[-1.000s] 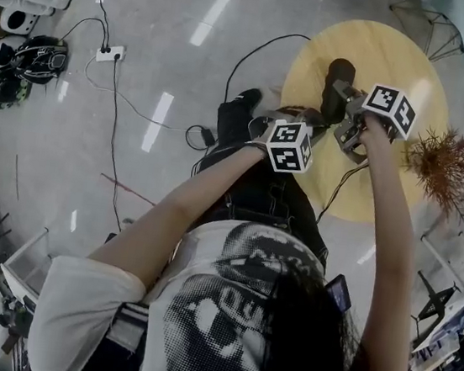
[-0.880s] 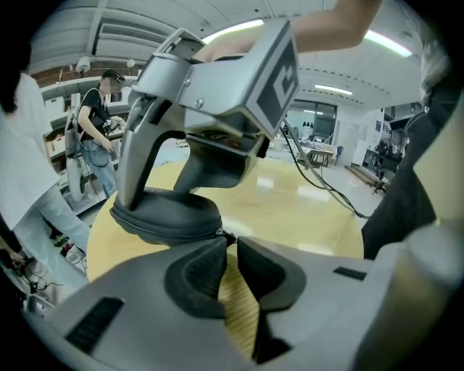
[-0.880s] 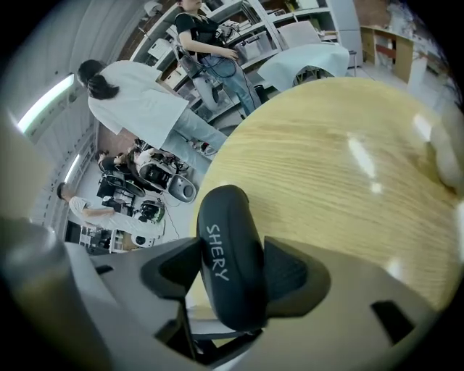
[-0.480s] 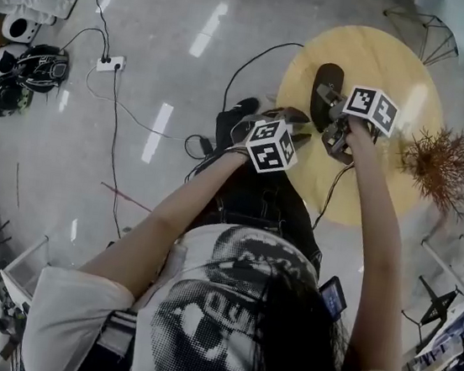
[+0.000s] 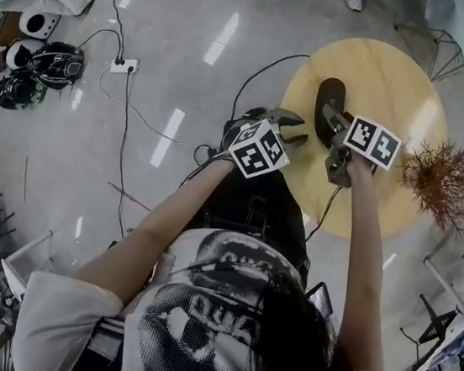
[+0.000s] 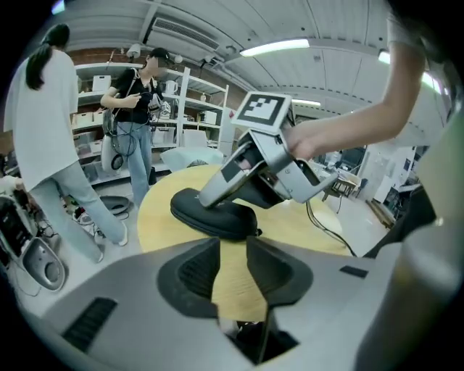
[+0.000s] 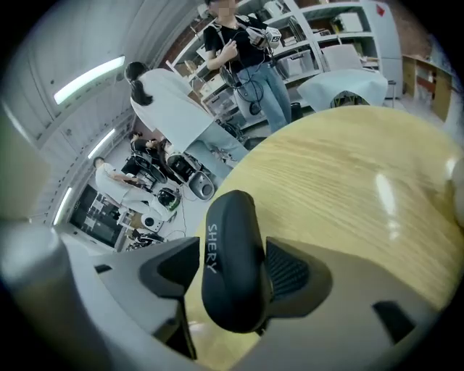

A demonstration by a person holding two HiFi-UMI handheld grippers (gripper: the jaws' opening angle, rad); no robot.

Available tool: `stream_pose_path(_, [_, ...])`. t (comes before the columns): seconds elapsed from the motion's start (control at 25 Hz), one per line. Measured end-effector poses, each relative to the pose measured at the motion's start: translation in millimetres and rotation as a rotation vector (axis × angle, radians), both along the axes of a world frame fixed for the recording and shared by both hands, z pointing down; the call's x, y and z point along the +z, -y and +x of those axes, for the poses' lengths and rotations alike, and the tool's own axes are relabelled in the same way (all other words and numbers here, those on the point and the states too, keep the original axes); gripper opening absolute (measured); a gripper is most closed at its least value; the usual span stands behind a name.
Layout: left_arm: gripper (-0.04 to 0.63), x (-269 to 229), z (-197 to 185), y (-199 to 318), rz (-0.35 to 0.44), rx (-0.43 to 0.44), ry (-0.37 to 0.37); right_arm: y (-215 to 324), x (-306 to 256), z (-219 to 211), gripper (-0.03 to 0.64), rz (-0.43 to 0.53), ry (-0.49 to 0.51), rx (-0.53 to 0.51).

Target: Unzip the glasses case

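Note:
A black glasses case (image 5: pixel 328 106) lies on the round wooden table (image 5: pixel 398 83); a small zipper pull shows at its near end in the left gripper view. My right gripper (image 5: pixel 338 128) straddles the case (image 7: pixel 230 253). Its jaws have just been opening; the case is between the pads, but I see no firm squeeze on it. My left gripper (image 5: pixel 295 131) hangs at the table's left edge, short of the case (image 6: pixel 214 214). Its jaws have also just been opening and stand open, with only bare table (image 6: pixel 239 279) between them.
A dried brown plant (image 5: pixel 446 170) stands at the table's right. A cable (image 5: pixel 327 208) hangs off the near edge. On the floor to the left lie a power strip (image 5: pixel 129 65), cords and helmets (image 5: pixel 39 70). Two people (image 6: pixel 138 123) stand by shelves beyond the table.
My left gripper has drawn back to the left, away from the case and the right gripper, and its jaws now stand apart. The right gripper stays at the case.

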State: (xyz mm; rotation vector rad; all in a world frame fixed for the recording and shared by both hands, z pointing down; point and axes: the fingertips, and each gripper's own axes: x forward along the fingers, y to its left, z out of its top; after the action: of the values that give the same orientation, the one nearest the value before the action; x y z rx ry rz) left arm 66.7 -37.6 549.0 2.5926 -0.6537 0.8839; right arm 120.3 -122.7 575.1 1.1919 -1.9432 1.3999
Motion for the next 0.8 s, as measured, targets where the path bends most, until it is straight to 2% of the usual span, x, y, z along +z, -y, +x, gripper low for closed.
stream_pose_path(0.2, [0.118,-16,-7,-1,0.004,0.012,0.002,-10,-18,0,0.282,0.115,0.097,0.056])
stream_pose_path(0.48, [0.114,-45,-21,-6,-0.004,0.003,-0.020,-51,-47,-3,0.229,0.254,0.150,0.087])
stream_pose_path(0.64, [0.110,-56,-29,-9,-0.053,-0.003,-0.058,-73,-67,-7,0.209,0.346,0.140,0.071])
stream_pose_path(0.8, [0.105,-61,-28,-13,-0.101,0.006,-0.108,-88,-77,-2,0.195,0.405,0.081,0.047])
